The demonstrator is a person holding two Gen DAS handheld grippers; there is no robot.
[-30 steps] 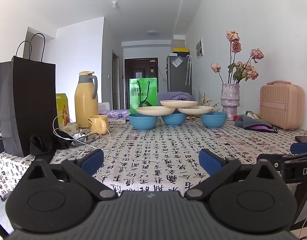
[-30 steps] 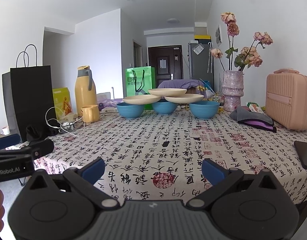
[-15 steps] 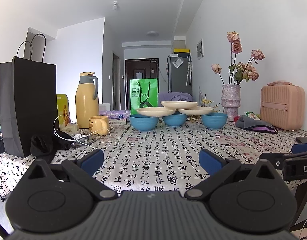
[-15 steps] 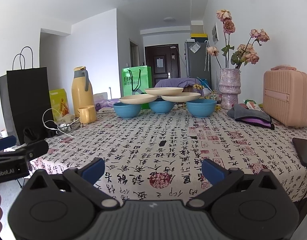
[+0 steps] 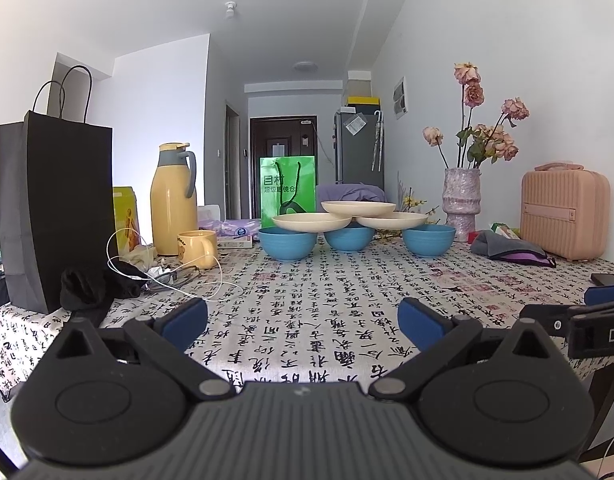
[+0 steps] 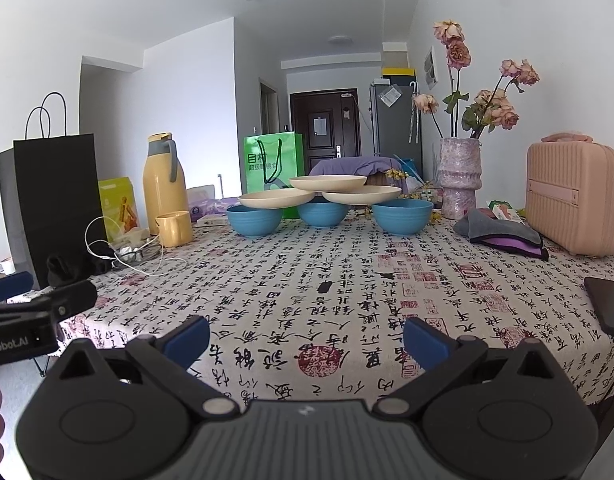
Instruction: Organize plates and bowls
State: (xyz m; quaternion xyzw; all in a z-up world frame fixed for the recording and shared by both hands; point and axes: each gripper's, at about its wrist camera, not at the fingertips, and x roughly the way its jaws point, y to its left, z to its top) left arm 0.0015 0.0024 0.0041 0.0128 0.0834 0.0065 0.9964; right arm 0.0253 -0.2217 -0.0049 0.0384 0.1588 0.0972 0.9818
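Both my claws are spread wide with nothing between the blue pads: the left claw (image 5: 303, 322) and the right claw (image 6: 307, 338) sit low over the near edge of the table (image 6: 347, 280), side by side. Straight ahead of both, well apart across the patterned cloth, stand three blue bowls (image 6: 323, 213) in a row running left to right, with three cream plates (image 6: 327, 182) perched on top. I judge neither claw clearly nearer; the topmost plate lies dead ahead.
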